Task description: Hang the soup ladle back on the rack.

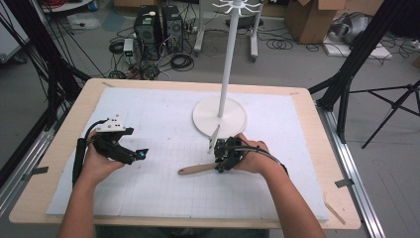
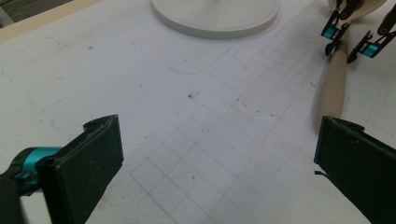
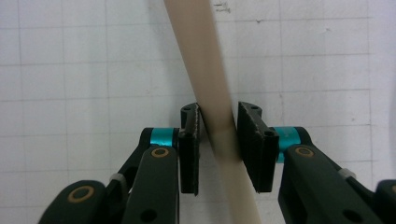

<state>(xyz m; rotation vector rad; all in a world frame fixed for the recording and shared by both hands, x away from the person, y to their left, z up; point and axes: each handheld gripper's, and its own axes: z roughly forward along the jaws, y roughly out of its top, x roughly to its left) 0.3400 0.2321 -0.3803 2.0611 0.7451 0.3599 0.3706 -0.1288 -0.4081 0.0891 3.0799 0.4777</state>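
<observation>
A wooden counter (image 1: 59,163) covered by a white gridded mat (image 1: 163,188) holds a white stand (image 1: 219,116) with a round base and a tall pole, at about one o'clock from the mat's centre. A wooden-handled utensil (image 1: 198,169) lies on the mat at about four o'clock from centre. The right hand-held gripper (image 3: 218,135) is over it, jaws drawn in against either side of the handle. The left hand-held gripper (image 2: 212,154), at nine o'clock, has its jaws wide apart with nothing between them.
</observation>
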